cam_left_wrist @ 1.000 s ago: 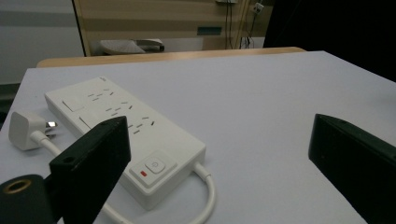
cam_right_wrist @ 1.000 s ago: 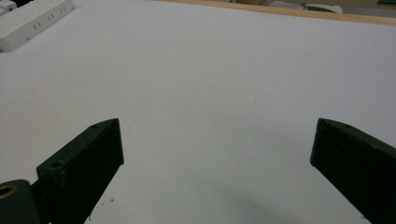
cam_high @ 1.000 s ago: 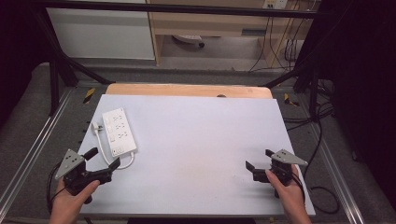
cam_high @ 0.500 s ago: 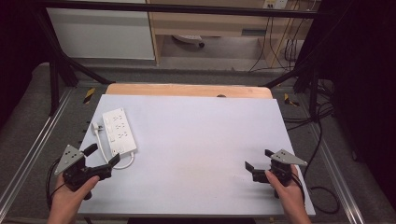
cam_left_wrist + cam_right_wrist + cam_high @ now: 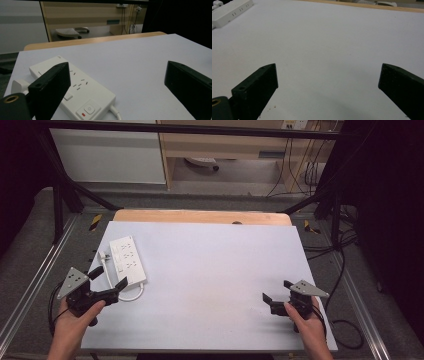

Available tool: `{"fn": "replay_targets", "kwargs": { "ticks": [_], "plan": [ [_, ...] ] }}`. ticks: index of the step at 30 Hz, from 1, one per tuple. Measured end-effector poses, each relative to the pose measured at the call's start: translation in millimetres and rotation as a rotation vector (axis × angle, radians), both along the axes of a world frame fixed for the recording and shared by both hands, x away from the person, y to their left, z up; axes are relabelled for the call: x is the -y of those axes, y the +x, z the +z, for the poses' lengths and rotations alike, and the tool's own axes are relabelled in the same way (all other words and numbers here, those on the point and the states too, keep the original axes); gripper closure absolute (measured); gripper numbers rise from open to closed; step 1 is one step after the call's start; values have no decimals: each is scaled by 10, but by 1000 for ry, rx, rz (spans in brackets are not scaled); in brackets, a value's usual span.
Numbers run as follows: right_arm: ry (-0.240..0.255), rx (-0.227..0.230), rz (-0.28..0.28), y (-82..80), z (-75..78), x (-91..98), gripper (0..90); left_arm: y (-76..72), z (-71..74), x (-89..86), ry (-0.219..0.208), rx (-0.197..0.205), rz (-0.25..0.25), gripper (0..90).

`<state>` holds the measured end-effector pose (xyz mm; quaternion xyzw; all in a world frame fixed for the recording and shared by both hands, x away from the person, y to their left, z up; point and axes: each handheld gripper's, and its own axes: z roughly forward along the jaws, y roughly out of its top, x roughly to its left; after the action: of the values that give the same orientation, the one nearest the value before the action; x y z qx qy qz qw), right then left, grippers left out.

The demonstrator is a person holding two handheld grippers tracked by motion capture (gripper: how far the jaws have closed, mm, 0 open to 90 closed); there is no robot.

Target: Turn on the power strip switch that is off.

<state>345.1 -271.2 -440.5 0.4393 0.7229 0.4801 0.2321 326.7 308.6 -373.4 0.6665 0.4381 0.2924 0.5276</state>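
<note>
Hovering at the table's (image 5: 210,270) left front corner, the left gripper (image 5: 107,284) has its jaws spread wide, just beside the near end of the power strip (image 5: 128,260). The strip lies flat on the left side, its cord (image 5: 131,296) curling out at the near end. Well apart at the right front, the right gripper (image 5: 277,292) is spread too, holding nothing.
</note>
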Motion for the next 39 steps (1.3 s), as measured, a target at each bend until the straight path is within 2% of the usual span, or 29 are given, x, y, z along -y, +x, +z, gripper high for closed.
{"fn": "replay_targets", "kwargs": {
  "ticks": [4, 15, 20, 26, 39],
  "plan": [
    [-1, -3, -2, -1, 0, 3, 31, 28, 8, -22, -12, -3, 11, 73],
    [-2, -3, 1, 0, -1, 0, 32, 220, 14, -59, -1, -25, 18, 91],
    [0, -5, -2, 0, -1, 5, 32, 325, 58, -73, 1, -20, 37, 97],
    [-3, -6, 2, -1, 0, 4, 34, 429, 55, -76, 9, -33, 61, 151],
    [-1, -6, 3, 0, 0, 7, 35, 581, 65, -77, 23, -47, 76, 173]
  ]
}}
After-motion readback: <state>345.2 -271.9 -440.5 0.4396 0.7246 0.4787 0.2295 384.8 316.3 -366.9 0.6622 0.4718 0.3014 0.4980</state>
